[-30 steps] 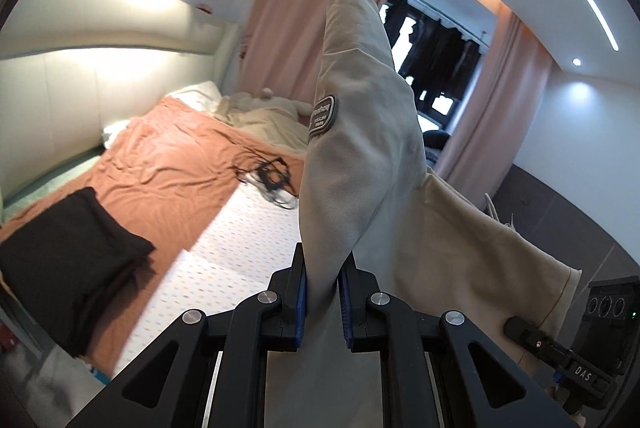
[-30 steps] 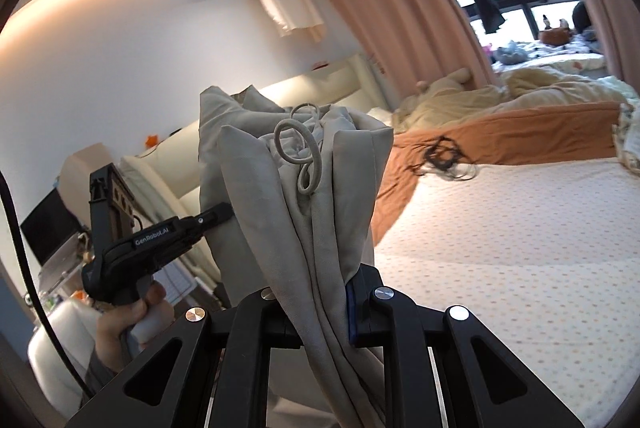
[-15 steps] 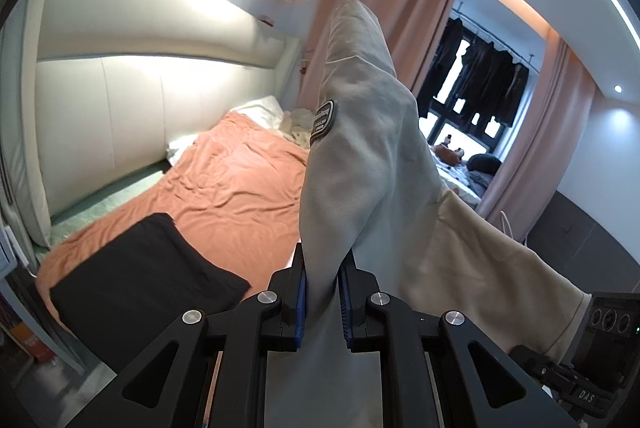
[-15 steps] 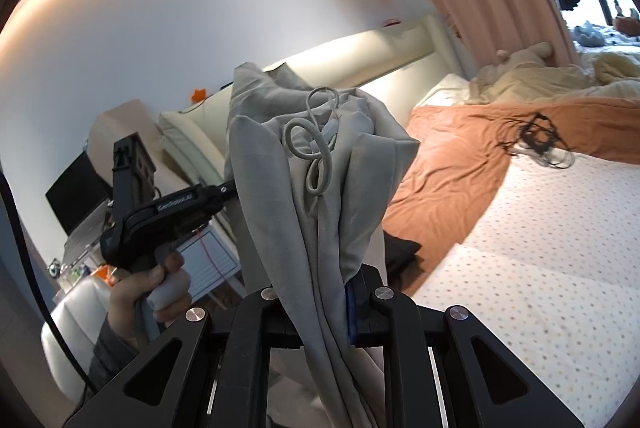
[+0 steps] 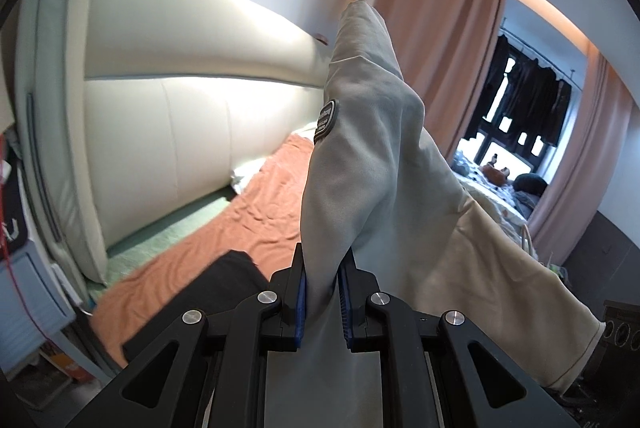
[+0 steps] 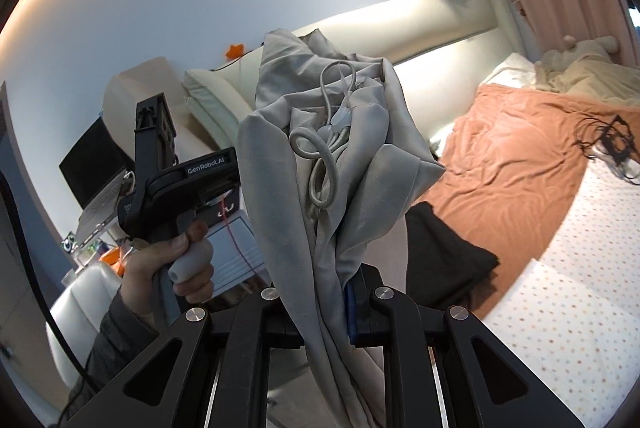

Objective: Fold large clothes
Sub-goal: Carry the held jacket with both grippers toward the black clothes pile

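Note:
A pale grey-beige jacket (image 5: pixel 368 164) with a dark round sleeve patch (image 5: pixel 326 118) hangs in the air, pinched by both grippers. My left gripper (image 5: pixel 322 278) is shut on a sleeve fold that rises above its blue pads (image 5: pixel 301 288). In the right wrist view, my right gripper (image 6: pixel 334 288) is shut on a bunched part of the same jacket (image 6: pixel 340 164), where a looped drawcord (image 6: pixel 320 144) shows. The left gripper's black body (image 6: pixel 176 184), held by a hand (image 6: pixel 176 260), appears to the left of the bunch; its tips are hidden behind the cloth.
Below lies a bed with an orange sheet (image 6: pixel 512 164) and a dotted white mattress (image 6: pixel 580 268). A folded black garment (image 6: pixel 444 256) rests at the bed's near edge. A cream padded headboard (image 5: pixel 180 108), pink curtains (image 5: pixel 440 68), a laptop (image 6: pixel 92 164) and black cables (image 6: pixel 612 144) surround it.
Both grippers have swung sideways with the jacket still pinched. The views now face the headboard more, and the black garment has come closer below.

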`<state>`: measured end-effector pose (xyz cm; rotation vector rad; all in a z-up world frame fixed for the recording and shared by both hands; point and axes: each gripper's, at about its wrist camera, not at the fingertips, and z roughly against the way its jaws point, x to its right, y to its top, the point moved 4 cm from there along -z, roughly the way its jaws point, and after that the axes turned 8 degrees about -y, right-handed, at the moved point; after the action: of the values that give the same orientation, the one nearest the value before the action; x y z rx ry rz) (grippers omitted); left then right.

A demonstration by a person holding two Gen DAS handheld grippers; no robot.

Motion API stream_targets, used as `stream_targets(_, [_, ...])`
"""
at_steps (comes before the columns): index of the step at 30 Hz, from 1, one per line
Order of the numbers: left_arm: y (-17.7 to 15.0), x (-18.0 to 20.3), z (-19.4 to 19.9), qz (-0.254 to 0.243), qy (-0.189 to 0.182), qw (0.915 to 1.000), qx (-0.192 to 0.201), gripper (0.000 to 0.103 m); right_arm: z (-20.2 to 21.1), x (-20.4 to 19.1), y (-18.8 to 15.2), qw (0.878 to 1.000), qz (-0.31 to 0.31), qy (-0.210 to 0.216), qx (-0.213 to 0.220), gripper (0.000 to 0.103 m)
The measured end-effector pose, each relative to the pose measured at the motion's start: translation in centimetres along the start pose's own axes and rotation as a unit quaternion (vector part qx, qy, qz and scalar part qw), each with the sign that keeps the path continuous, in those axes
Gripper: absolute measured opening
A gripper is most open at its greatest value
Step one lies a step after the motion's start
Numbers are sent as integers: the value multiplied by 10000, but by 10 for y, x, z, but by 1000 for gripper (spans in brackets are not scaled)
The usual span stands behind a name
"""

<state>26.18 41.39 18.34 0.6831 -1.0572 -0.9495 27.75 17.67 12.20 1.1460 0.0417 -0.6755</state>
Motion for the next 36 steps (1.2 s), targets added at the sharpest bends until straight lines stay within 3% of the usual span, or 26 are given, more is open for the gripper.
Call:
stream_targets(10, [26, -72, 28, -29, 929, 9956, 148, 14, -87, -67, -4, 9969, 271, 582, -444, 15])
stream_targets(17, [21, -111, 16, 107, 1315, 9912, 114, 14, -139, -68, -21, 9939, 138, 806, -744, 15])
stream_targets(22, [16, -129, -18, 225, 1310, 9911, -16, 14, -166, -35, -27, 9930, -129, 776, -884, 15])
stream_targets(28, [17, -124, -83, 104, 1235, 9918, -311, 14, -179, 17, -23, 9933, -493, 615, -841, 15])
stream_targets(36, [4, -128, -166, -60, 1501, 9853, -816, 14, -212, 100, -37, 9879, -1083, 337, -1062, 15])
